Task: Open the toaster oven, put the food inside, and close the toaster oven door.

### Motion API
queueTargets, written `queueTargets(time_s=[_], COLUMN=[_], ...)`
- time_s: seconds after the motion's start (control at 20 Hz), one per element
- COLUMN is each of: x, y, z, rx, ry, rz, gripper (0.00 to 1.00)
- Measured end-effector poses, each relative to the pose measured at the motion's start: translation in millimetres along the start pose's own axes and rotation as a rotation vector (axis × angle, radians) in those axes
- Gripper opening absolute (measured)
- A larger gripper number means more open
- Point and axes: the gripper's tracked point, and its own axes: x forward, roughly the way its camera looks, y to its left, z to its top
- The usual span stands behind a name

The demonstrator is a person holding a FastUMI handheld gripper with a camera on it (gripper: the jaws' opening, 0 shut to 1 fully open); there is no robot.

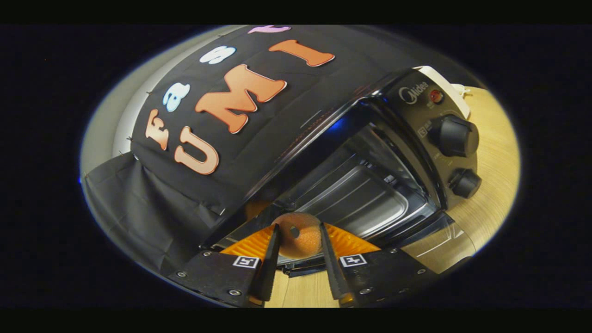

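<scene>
Jaws clamp donut (299, 235) before open toaster oven (370, 185).

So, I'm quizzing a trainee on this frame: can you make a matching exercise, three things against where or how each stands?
Things:
1. food
2. toaster oven door
3. two knobs
4. baking tray

Places or states:
A. on the oven's front panel, under a red light
B. swung open, lying down
C. clamped between the fingers
D. inside the oven cavity, beyond the food

Pairs: 1-C, 2-B, 3-A, 4-D
</scene>
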Motion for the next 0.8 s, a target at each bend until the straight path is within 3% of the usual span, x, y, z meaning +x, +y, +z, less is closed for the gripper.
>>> queueTargets(time_s=[0.25, 0.45, 0.8], x=[5.2, 0.7, -24.7], y=[-6.5, -1.4, 1.9], z=[2.7, -1.4, -4.5], rx=[-0.088, -0.147, -0.359], ry=[-0.032, -0.025, -0.035], rz=[-0.032, -0.009, -0.021], gripper=[0.58, 0.66, 0.77])
